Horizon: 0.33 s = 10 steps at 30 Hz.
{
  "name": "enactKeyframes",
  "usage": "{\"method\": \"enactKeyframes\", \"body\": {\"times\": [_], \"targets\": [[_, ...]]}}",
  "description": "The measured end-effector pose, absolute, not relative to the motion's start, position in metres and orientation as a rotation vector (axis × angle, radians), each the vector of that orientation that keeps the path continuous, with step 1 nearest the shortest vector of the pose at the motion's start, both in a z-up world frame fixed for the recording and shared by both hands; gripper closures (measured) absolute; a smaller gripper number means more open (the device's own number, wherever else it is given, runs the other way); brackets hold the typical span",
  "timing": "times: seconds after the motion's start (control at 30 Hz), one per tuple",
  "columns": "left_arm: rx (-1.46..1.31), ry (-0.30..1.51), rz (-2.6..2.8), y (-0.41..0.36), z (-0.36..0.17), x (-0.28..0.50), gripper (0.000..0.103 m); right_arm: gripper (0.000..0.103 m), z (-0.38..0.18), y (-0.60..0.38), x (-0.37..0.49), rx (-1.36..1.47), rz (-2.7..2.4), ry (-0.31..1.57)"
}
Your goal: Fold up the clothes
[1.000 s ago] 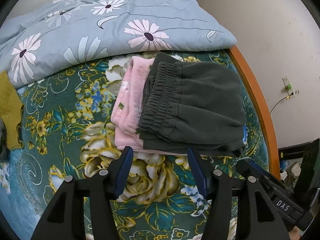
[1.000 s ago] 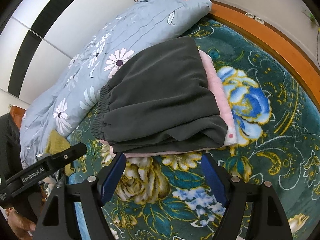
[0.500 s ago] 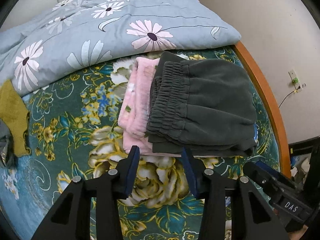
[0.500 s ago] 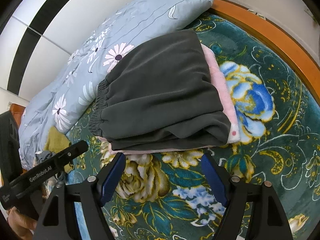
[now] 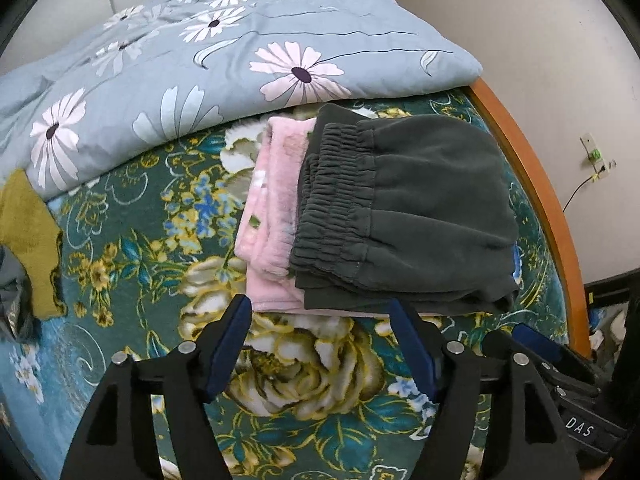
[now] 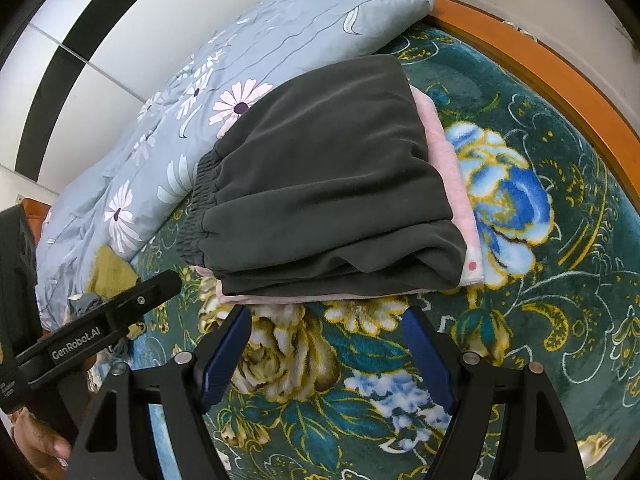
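Observation:
Folded dark grey trousers with a gathered waistband lie on top of a folded pink garment on the floral green bed cover. My left gripper hovers just short of the stack's near edge; its jaws are opening and nothing is between them. My right gripper hangs at the same near edge, open and empty. In the right wrist view the left gripper's black body shows at the left, held by a hand.
A blue daisy-print quilt is piled behind the stack. A mustard garment and a grey one lie at the left. The wooden bed frame runs along the wall side.
The left gripper's jaws narrowed half a second ago and now stand wider apart. The right gripper and the stack of clothes have not moved.

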State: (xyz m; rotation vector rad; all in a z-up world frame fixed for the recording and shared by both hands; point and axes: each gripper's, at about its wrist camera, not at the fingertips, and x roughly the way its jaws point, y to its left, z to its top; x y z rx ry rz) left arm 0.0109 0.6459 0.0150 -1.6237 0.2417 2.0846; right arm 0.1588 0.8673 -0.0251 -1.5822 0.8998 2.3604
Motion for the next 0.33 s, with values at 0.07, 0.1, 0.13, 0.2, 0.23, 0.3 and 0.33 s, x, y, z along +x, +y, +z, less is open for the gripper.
{"method": "enactKeyframes", "body": {"times": [0.07, 0.1, 0.13, 0.2, 0.23, 0.3, 0.33], "targets": [[-1.61, 0.24, 2.09, 0.6467, 0.0157, 0.0117, 0.02, 0.022, -0.0264, 0.8678, 0.1586, -1.587, 2.357, 0.897], [-1.607, 0.238, 2.094, 0.6468, 0.0158, 0.0117, 0.018, 0.022, -0.0273, 0.8682, 0.1585, -1.589, 2.353, 0.898], [-1.605, 0.235, 2.098, 0.6469, 0.0159, 0.0116, 0.018, 0.022, -0.0282, 0.8687, 0.1585, -1.592, 2.349, 0.899], [-1.599, 0.231, 2.107, 0.6471, 0.0162, 0.0116, 0.018, 0.022, -0.0299, 0.8691, 0.1583, -1.597, 2.345, 0.896], [-1.582, 0.24, 2.117, 0.647, 0.0167, 0.0123, 0.018, 0.022, -0.0307, 0.8692, 0.1582, -1.6, 2.344, 0.895], [-1.552, 0.259, 2.134, 0.6473, 0.0174, 0.0137, 0.018, 0.022, -0.0324, 0.8696, 0.158, -1.606, 2.341, 0.891], [-1.558, 0.26, 2.122, 0.6477, 0.0162, 0.0132, 0.018, 0.022, -0.033, 0.8699, 0.1579, -1.607, 2.339, 0.892]]}}
